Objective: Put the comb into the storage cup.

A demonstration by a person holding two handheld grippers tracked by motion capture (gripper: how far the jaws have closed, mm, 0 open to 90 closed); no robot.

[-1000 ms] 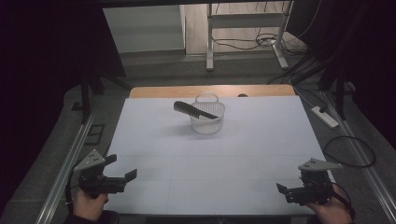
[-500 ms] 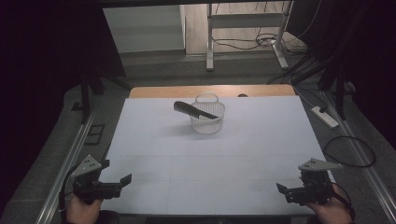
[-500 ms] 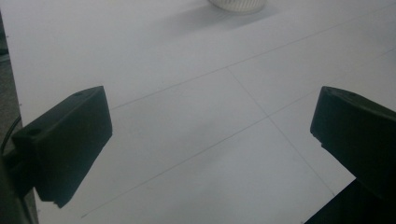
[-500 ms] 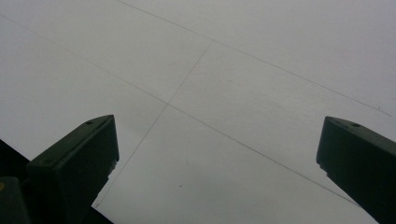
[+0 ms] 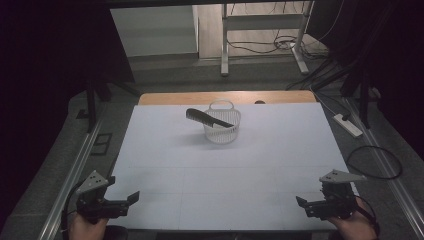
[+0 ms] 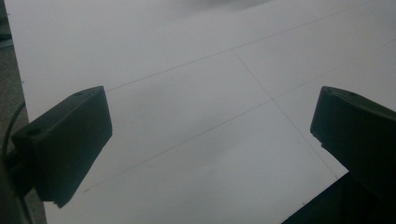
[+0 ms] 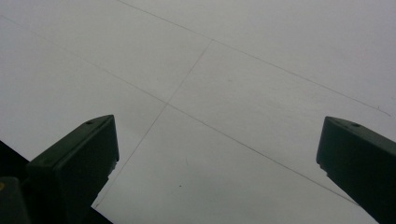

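Both the left tongs (image 5: 134,198) and right tongs (image 5: 300,202) sit wide open and empty at the near corners of the white tabletop (image 5: 225,170), well apart from the black comb (image 5: 207,118) lying across the white basket (image 5: 222,131) at its far middle.

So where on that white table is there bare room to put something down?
Nearly everywhere: the white table is bare between the two claws and up to the basket. Only the far middle is taken, where a comb lies across the basket.
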